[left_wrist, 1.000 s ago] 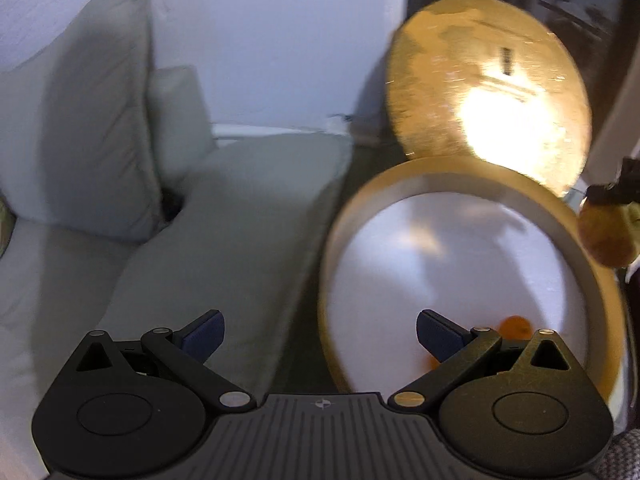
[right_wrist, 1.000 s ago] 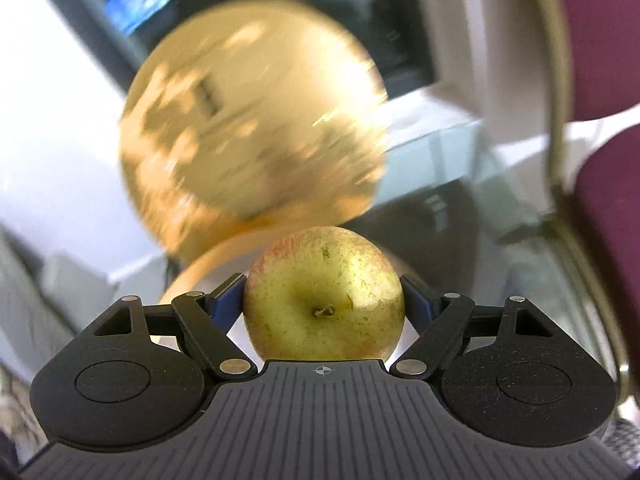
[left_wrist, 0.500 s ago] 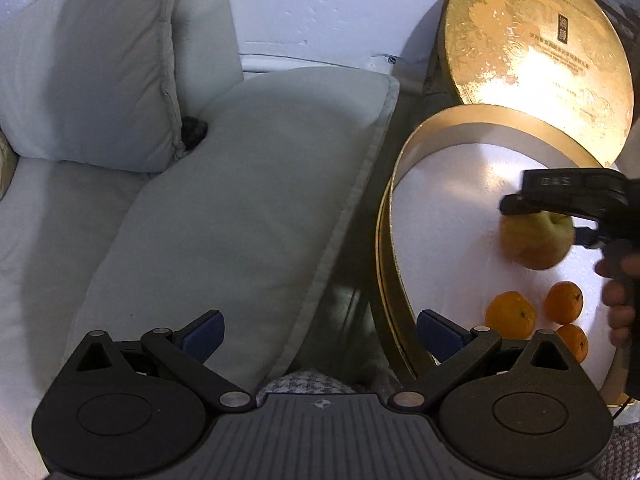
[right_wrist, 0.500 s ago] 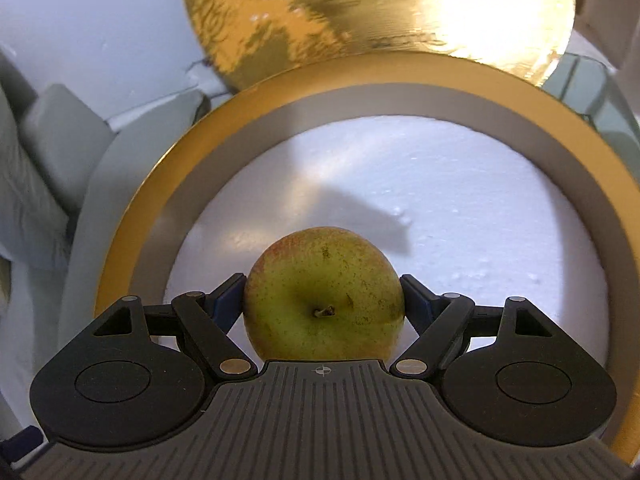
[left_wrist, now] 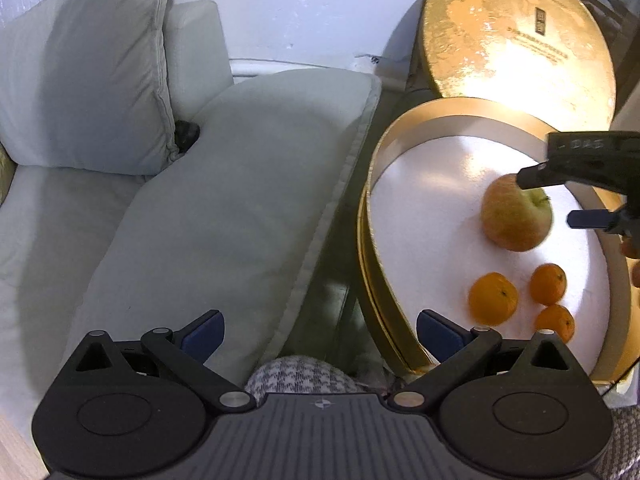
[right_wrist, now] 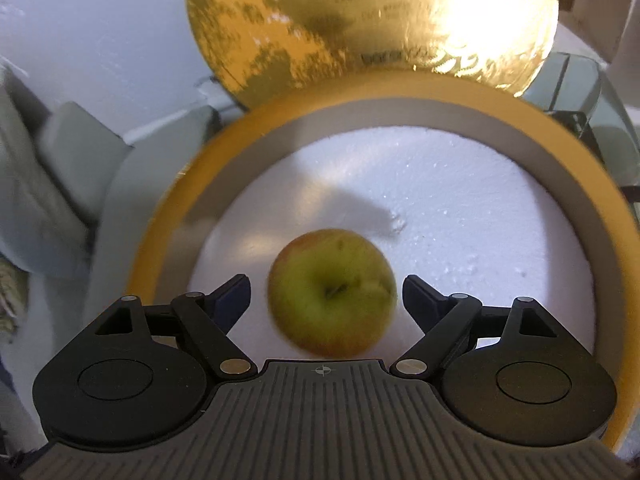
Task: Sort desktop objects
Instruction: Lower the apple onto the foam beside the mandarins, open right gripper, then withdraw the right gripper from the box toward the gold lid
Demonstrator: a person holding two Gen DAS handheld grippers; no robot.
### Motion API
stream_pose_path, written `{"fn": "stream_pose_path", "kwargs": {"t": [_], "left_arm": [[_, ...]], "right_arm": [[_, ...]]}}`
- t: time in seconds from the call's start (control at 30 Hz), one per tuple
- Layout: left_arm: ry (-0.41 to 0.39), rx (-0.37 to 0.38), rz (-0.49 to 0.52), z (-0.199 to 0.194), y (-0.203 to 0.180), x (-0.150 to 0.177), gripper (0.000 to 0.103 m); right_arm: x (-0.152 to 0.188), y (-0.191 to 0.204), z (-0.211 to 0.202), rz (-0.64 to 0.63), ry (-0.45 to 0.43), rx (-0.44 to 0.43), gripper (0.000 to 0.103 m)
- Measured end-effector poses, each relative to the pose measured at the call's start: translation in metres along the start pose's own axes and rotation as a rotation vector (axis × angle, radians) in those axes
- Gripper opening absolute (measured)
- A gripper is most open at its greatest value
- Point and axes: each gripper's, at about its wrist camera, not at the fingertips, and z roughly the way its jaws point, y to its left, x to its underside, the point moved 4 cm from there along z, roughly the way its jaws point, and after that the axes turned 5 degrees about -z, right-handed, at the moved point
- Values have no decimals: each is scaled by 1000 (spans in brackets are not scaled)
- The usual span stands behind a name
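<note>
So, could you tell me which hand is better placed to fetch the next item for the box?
Left, probably. The left gripper is open and empty beside the box; the right gripper has just been opening around the apple and must withdraw.

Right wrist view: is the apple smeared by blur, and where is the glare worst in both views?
Right wrist view: the yellow-green apple is motion-blurred at its edges, between the open jaws of the right gripper, which have just been opening; glare burns out the upper right of the round gold lid. Left wrist view: the same lid flares near its lower middle; the three small oranges stay sharp.
</note>
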Motion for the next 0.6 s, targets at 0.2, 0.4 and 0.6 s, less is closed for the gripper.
{"fn": "stream_pose_path", "kwargs": {"t": [0.2,0.4,0.6], "left_arm": [[-23,26,41,-24,-18,23,102],[-46,76,125,-49,-49,46,102],[-89,89,162,-76,-67,54,102]], "right_arm": [[34,-4,-67,-20,-65,-31,89],[79,-16,-129,-55,-130,-13,90],[117,-30,-181,-73,-192,26,91]]}}
